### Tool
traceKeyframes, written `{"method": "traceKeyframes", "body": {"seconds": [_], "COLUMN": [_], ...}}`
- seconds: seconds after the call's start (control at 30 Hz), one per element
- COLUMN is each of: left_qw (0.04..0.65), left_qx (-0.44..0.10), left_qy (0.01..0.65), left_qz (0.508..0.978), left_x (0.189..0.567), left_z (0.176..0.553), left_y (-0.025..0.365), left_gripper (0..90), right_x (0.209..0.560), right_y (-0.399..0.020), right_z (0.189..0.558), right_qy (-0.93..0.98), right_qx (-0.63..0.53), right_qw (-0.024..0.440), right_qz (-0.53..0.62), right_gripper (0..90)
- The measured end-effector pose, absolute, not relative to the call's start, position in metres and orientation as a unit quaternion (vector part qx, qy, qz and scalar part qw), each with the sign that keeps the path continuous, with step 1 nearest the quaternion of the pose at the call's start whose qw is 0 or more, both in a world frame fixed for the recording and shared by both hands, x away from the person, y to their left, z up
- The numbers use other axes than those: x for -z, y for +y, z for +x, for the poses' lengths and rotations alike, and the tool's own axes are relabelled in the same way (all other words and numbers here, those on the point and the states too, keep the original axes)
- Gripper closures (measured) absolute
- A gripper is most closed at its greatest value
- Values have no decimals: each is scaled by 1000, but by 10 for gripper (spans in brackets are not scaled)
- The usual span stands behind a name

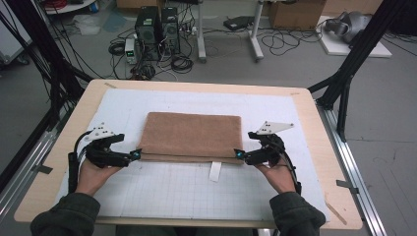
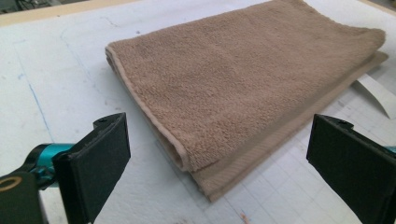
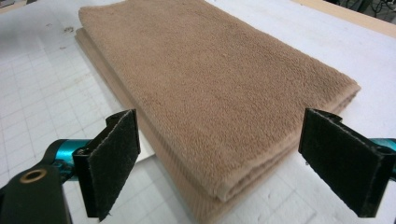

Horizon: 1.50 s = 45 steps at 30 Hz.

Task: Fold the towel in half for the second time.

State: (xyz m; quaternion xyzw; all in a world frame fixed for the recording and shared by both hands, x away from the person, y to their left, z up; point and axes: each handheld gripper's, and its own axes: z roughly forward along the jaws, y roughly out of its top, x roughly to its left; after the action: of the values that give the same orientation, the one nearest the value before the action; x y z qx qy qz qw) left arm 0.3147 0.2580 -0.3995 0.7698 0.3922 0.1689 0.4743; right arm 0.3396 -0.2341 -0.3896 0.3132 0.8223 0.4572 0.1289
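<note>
Towel [image 1: 191, 136] between open hand-held grippers

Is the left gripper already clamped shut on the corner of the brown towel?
No, the left gripper has its jaws wide apart, with the near corner of the folded brown towel lying between them, ungripped.

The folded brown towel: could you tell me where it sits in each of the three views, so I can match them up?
High view: the folded brown towel lies mid-table, between the left gripper and right gripper.
Left gripper view: it runs from the near corner between the open jaws to upper right.
Right gripper view: it runs from the near corner to upper left.
Shared landmark: the white tag at its near edge.
</note>
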Motion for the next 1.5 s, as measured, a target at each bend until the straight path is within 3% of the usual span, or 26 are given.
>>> {"method": "traceKeyframes", "body": {"seconds": [1.5], "left_qw": [479], "left_qx": [-170], "left_qy": [383], "left_qz": [772], "left_x": [415], "left_z": [251], "left_y": [275], "left_gripper": [66], "right_x": [412], "right_y": [-280], "right_z": [272], "right_qy": [800], "right_qx": [-476], "right_qw": [140], "right_qz": [339], "right_gripper": [118]}}
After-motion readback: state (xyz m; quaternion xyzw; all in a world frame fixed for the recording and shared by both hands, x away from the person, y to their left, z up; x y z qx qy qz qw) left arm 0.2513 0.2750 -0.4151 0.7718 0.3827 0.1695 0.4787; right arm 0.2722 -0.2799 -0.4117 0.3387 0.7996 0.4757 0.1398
